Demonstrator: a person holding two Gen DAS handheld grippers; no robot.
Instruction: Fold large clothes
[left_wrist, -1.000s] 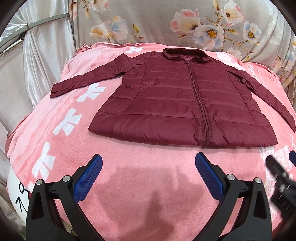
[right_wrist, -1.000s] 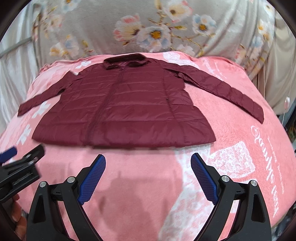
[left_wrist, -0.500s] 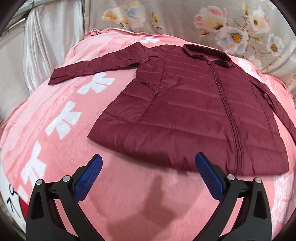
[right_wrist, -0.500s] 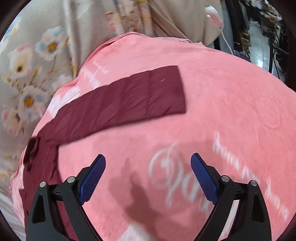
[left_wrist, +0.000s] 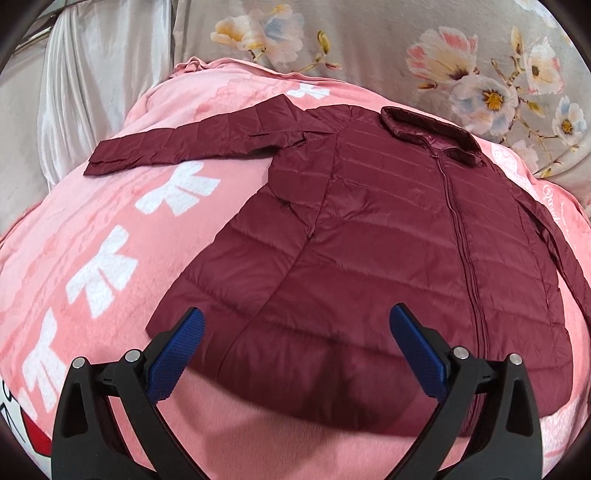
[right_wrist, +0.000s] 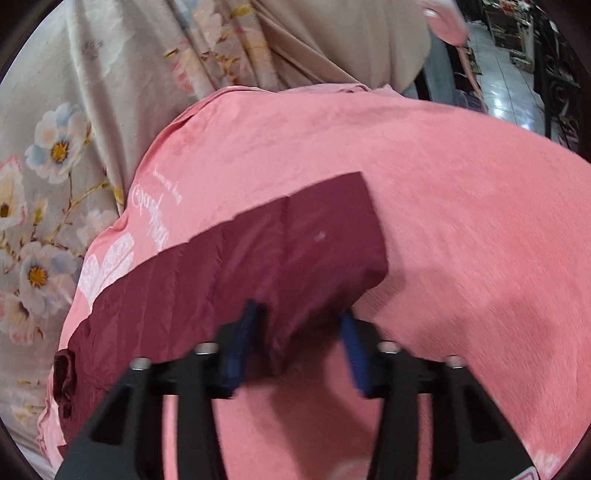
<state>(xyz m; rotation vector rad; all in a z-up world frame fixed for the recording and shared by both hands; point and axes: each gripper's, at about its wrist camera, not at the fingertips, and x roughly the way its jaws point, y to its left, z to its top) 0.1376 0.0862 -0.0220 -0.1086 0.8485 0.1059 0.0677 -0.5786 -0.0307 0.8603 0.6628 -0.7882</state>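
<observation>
Jacket (left_wrist: 388, 236): dark red, quilted, zipped, laid flat and front-up on the pink blanket (left_wrist: 92, 229), collar toward the flowered cloth (left_wrist: 480, 55) at the far side, both sleeves spread outward.

Key relation: the right sleeve (right_wrist: 258, 258) runs as a long band from the jacket's body out to its cuff, and your right gripper (right_wrist: 295, 343) sits at that cuff end, with the sleeve's long axis stretching away up-left from the fingers. The right hand is plainly the nearer one to this sleeve; the fold, by my judgement, calls for carrying the cuff back along that axis toward the zip.

Right fingers (right_wrist: 240, 343): drawn in narrow on either side of the sleeve's near edge. The frame is blurred, so you cannot tell whether they have closed on the fabric.

Left gripper (left_wrist: 295, 354): fingers spread wide, holding nothing, over the jacket's hem at its left half; the left sleeve (left_wrist: 192, 144) lies well apart, up and to the left.

Change from half a second earlier: your right gripper stood wide and short of the cuff; it has since narrowed and reached it. Your left gripper has moved forward from bare blanket to over the hem.
</observation>
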